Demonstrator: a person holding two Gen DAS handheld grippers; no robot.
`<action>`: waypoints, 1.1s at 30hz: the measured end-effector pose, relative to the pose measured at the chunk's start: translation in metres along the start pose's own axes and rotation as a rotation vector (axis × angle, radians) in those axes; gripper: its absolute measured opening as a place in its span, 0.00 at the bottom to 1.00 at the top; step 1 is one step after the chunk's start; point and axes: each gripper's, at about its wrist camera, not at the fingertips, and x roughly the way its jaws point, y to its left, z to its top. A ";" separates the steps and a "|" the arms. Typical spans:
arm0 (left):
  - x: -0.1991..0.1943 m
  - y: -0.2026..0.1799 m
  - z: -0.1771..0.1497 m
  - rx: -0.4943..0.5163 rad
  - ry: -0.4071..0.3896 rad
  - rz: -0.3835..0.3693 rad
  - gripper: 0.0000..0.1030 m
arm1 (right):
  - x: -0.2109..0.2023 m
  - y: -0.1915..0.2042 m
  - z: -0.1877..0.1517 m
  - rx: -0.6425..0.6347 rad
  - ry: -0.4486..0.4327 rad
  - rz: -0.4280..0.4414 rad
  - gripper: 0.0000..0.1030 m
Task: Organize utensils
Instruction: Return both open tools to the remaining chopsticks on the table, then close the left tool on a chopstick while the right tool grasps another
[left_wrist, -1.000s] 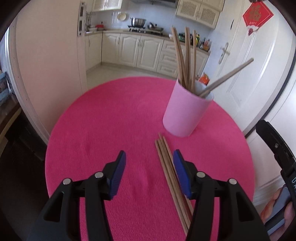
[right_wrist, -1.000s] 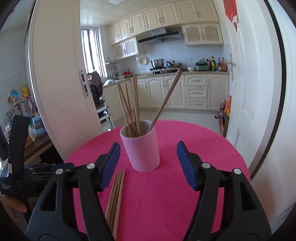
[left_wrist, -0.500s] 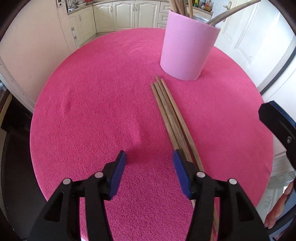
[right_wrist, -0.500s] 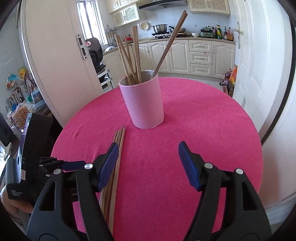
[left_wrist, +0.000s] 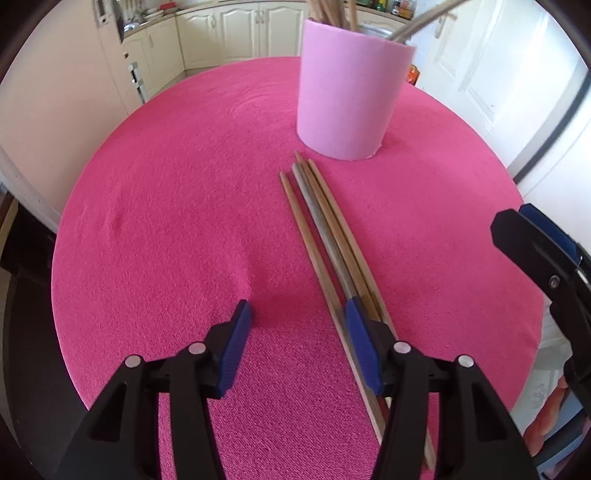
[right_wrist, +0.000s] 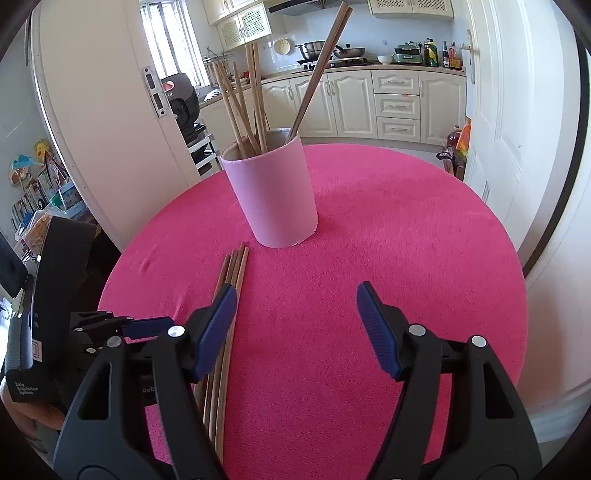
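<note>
Chopsticks lie bundled on the pink surface, their long axis running from our hands toward the cup, and we judge the left tool, jaws wide and empty, nearer than the right tool, also wide and empty.

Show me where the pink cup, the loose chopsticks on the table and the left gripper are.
pink cup (left_wrist: 347, 99), left wrist view, front wall.
loose chopsticks (left_wrist: 325, 229), left wrist view, middle of the bundle.
left gripper (left_wrist: 295, 347), left wrist view, midway between its fingertips.
</note>
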 end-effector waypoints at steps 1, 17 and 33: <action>0.001 -0.002 0.000 0.014 -0.001 0.005 0.52 | 0.000 0.000 0.000 -0.003 0.005 0.000 0.65; -0.002 -0.001 0.019 -0.022 0.035 -0.120 0.20 | 0.046 0.025 0.009 -0.081 0.316 0.080 0.64; 0.002 0.010 0.027 -0.119 0.046 -0.171 0.06 | 0.069 0.042 0.012 -0.109 0.467 0.068 0.33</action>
